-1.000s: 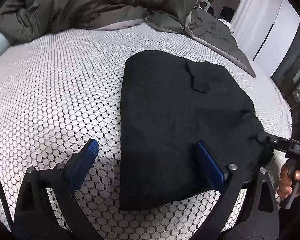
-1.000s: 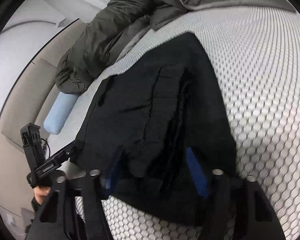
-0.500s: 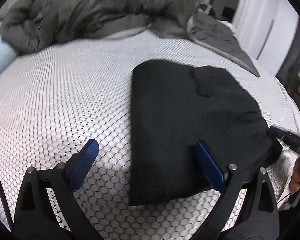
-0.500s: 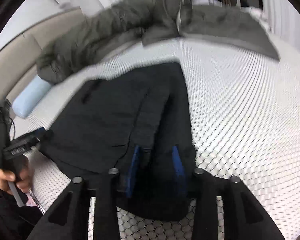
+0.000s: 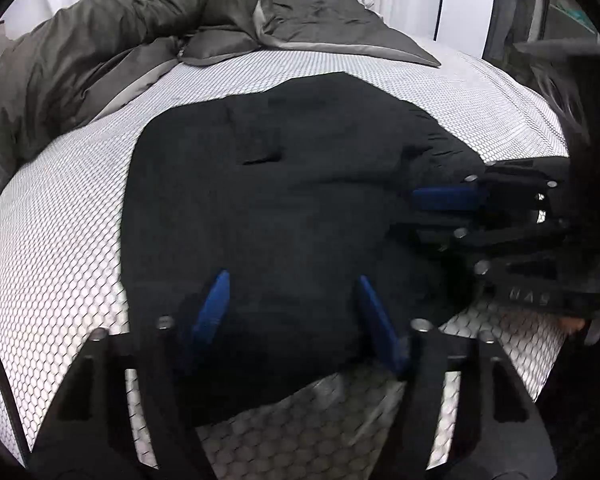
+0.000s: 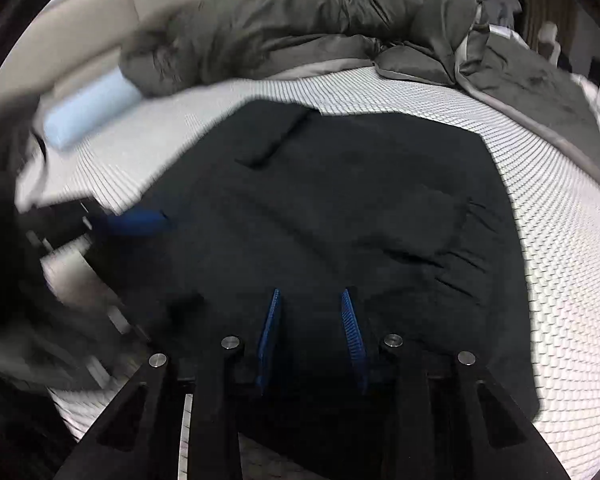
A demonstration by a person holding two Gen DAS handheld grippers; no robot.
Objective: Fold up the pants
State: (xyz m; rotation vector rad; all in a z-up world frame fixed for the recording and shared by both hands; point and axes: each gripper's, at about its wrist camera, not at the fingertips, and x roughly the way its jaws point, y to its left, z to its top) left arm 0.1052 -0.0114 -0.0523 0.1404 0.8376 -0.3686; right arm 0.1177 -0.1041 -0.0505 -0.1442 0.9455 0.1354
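Note:
The black pants (image 5: 284, 200) lie folded in a compact block on the white honeycomb mattress (image 5: 60, 208); they also fill the middle of the right wrist view (image 6: 340, 208). My left gripper (image 5: 290, 280) hovers over their near edge, its blue fingers apart with nothing between the pads. My right gripper (image 6: 312, 298) sits over the pants' near edge with its fingers a narrow gap apart; whether cloth is pinched between them is unclear. The right gripper also shows in the left wrist view (image 5: 440, 208), at the pants' right edge. The left gripper shows blurred in the right wrist view (image 6: 140, 222).
A rumpled grey duvet (image 5: 112, 40) is heaped along the far side of the bed (image 6: 320, 28). A light blue bolster (image 6: 92, 116) lies at the far left by the beige headboard (image 6: 100, 8). White wardrobe doors (image 5: 460, 4) stand beyond the bed.
Both grippers have moved in over the pants' near edge. The left gripper's fingers have narrowed from wide open. The right gripper's fingers have closed to a narrow gap.

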